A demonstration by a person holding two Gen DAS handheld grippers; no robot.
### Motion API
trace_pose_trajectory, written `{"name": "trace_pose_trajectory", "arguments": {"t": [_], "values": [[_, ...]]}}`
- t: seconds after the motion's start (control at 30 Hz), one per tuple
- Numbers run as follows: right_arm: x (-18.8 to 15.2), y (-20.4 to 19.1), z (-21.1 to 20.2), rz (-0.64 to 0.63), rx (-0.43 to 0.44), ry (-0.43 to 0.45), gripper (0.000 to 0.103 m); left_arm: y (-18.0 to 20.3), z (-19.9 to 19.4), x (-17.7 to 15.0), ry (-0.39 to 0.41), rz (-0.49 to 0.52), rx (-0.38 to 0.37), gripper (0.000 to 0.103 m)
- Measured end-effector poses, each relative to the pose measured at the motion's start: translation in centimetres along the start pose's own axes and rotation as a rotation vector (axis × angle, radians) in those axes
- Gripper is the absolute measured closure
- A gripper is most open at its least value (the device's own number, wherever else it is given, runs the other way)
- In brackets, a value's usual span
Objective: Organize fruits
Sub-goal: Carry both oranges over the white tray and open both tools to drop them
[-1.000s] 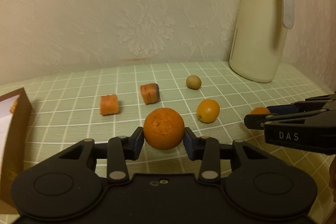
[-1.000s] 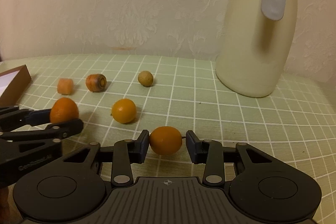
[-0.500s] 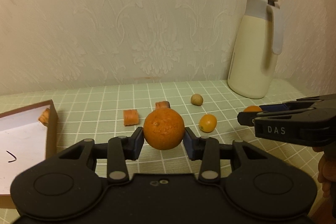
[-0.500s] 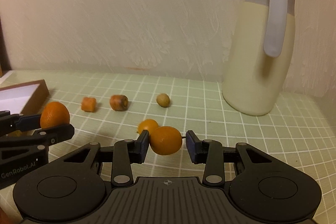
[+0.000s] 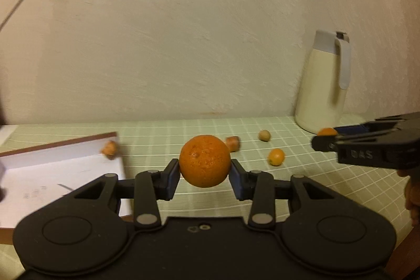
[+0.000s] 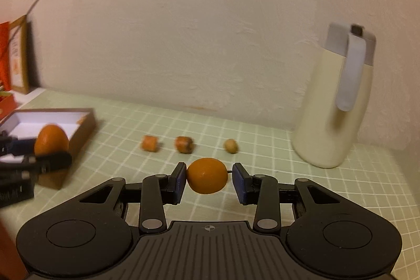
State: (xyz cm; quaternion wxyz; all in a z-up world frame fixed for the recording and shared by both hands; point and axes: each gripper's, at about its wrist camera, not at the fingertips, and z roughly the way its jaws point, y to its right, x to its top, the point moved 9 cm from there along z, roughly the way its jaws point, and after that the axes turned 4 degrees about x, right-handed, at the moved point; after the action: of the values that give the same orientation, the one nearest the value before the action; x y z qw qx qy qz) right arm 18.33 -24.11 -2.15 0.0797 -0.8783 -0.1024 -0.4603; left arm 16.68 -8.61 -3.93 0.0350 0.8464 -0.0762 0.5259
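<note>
— What has the left tool point(image 5: 204, 176) got?

— A round, dimpled orange fruit point(image 5: 204, 160), pinched between its two blue pads and carried above the counter point(image 5: 199, 127), which wears a pale green cloth with a white grid.

— And the right tool point(image 6: 207, 179)?

— A smaller, smooth oval orange fruit point(image 6: 207, 175). The left pad sits against its skin; on the right a thin stub bridges the fruit and the pad. It is gripped and off the surface too.

— Where does the box stand?

— The shallow brown cardboard box with a white inside point(image 5: 60, 169) lies on the counter to the left of both tools. A small orange piece point(image 5: 109, 148) rests in its far corner. In the right wrist view the large fruit in the left tool shows in front of the box's open top.

— What lies loose on the cloth?

— Two short orange carrot-like chunks point(image 6: 150, 143) point(image 6: 184, 144) side by side, a small tan round fruit point(image 6: 230, 146) to their right, and in the left wrist view a small yellow-orange round fruit point(image 5: 276, 156) nearer the tools.

— Anything else?

— A tall cream jug with a grey lid and handle point(image 6: 338, 106) upright at the right, near the wall.
</note>
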Motion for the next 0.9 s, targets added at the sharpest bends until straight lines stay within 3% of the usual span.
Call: {"name": "trace_pose_trajectory", "arguments": {"t": [0.2, 0.67, 0.9], "values": [[0.5, -3.1, -1.0, -0.028, 0.052, 0.027, 0.064, -3.9, -2.4, 0.0, 0.022, -0.021, 0.061, 0.073], [3.2, -14.3, 0.9, -0.136, 0.258, 0.095, 0.064, -13.1, -5.9, -0.9, 0.040, -0.117, 0.229, 0.073], [4.2, -18.5, 2.0, -0.150, 0.320, 0.124, 0.064, -17.2, -6.8, -1.3, 0.045, -0.176, 0.312, 0.073]]}}
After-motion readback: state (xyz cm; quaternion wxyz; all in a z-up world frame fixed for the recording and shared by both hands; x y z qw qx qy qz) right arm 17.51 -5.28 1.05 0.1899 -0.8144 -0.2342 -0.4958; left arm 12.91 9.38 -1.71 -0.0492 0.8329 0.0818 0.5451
